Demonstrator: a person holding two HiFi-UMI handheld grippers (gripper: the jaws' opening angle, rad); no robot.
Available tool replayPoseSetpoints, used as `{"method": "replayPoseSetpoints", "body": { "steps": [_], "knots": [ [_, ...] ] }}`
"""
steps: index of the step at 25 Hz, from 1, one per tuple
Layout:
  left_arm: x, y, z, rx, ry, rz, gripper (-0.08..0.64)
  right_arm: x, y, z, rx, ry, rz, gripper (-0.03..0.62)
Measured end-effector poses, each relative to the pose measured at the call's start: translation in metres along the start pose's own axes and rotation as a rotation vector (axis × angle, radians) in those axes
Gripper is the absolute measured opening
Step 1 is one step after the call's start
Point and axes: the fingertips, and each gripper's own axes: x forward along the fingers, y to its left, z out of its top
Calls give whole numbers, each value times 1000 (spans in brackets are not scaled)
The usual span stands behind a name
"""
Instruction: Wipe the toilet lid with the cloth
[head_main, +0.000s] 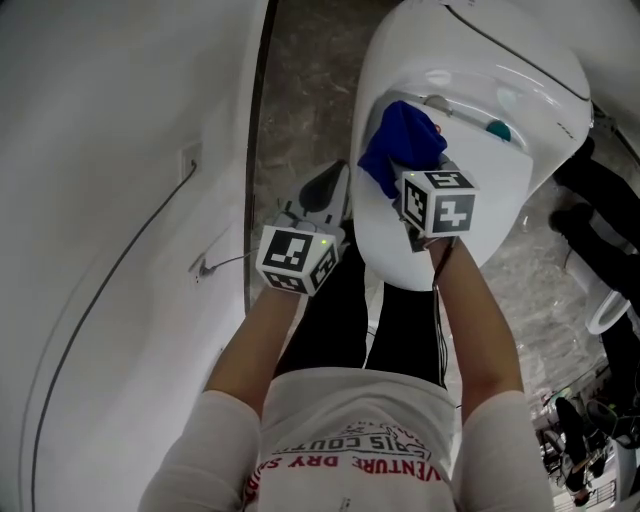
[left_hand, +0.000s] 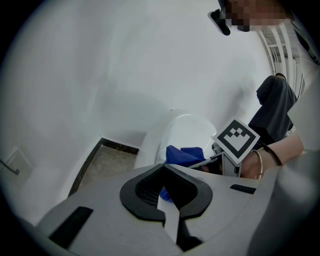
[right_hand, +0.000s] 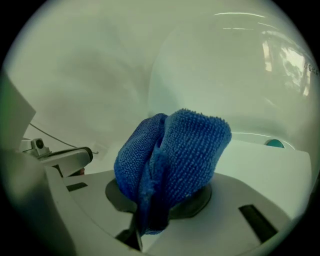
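Note:
In the head view the white toilet lid lies closed in front of me. A bunched blue cloth rests on the lid's left rear part, with my right gripper shut on it. The right gripper view shows the cloth bulging up out of the right gripper, with the toilet lid just beyond. My left gripper hangs beside the toilet's left edge, off the lid. Its jaws are shut with nothing in them, as the left gripper view shows. That view also catches the cloth and the toilet.
A white wall runs along the left, with a thin cable on it. A strip of dark stone floor lies between wall and toilet. A teal button sits behind the lid. Dark objects and clutter stand at the right.

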Motion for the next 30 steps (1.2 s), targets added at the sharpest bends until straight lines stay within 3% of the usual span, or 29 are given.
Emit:
{"method": "replayPoseSetpoints", "body": {
  "steps": [7,12,22,30],
  "knots": [
    [6,-22,-6,-5,4,16,6,-15,-13,-3,-4,-22,21,94],
    [12,-37,3,-9,-15,35,6,-29,-32,-6,56,-11,43,94],
    [35,-80,3,-9,-21,53,6,-66,-94,-14,75,-31,31,94],
    [59,-131,-9,5,2,19,6,-95,-143,-29,78,-22,9,94]
  ]
}}
